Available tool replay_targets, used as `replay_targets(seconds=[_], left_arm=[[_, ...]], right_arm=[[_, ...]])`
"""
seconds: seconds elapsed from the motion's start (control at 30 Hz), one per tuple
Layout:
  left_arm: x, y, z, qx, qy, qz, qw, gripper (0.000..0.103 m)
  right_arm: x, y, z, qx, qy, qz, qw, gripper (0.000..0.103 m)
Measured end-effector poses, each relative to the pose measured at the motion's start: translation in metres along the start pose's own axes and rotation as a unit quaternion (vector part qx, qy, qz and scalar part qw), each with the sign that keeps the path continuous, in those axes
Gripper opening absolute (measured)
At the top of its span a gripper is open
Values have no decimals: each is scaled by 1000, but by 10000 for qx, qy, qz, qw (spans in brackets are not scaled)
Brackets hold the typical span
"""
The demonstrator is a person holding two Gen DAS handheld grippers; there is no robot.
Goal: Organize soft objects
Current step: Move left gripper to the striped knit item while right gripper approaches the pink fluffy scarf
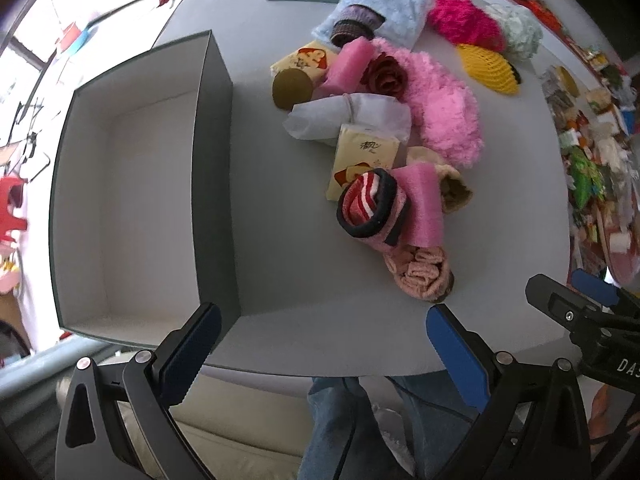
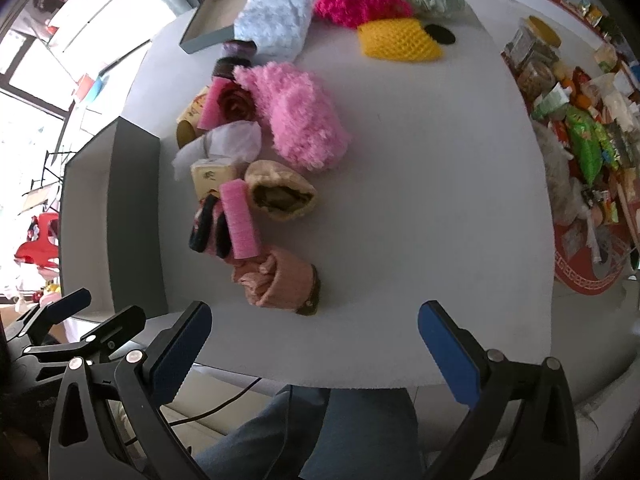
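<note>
Grey card forms the deep open box at the table's left edge, its white inside bare. Right of it the soft things lie in a heap: a white wrapped bundle, a tissue pack, a striped sock roll touching a pink foam piece, a salmon knitted roll nearest, and a fluffy pink piece further right. Far off lie a pale blue cloth, a magenta tuft and yellow foam netting. The left gripper hangs spread wide over the near edge, nothing between its fingers; the right gripper is likewise spread and empty.
</note>
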State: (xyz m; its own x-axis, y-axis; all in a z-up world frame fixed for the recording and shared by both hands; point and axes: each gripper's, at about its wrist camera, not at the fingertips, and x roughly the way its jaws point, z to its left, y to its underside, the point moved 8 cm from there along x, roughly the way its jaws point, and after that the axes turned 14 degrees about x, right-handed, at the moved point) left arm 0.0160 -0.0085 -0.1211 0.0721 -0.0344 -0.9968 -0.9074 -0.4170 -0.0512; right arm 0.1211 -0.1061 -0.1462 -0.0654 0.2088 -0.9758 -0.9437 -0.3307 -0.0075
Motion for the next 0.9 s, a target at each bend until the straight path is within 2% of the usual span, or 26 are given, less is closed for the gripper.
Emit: replay_targets(seconds=[0.13, 0.23, 0.27, 0.53, 0.6, 0.9], left_arm=[[4, -6, -1, -304, -15, 190, 9994, 103], [7, -15, -11, -466, 321, 217, 9982, 103], [6, -16, -9, -497, 219, 238, 9982, 103], [10, -25, -17, -646, 101, 259, 9975, 103], [12, -25, -14, -733, -46, 278, 9969, 103], [33, -25, -7, -1022, -127, 413, 9938, 103]], right_arm=[[5, -17, -3, -169, -23, 196, 9997, 103], [-1, -34, -3, -358, 2, 160, 9992, 103], [-3, -39, -2, -428, 13, 164, 9989, 103], [5, -56, 4, -676, -63, 370, 9970, 103], [4, -61, 8, -746, -159, 337, 9965, 103], [15, -72, 13, -974, -93, 474, 9941, 103]])
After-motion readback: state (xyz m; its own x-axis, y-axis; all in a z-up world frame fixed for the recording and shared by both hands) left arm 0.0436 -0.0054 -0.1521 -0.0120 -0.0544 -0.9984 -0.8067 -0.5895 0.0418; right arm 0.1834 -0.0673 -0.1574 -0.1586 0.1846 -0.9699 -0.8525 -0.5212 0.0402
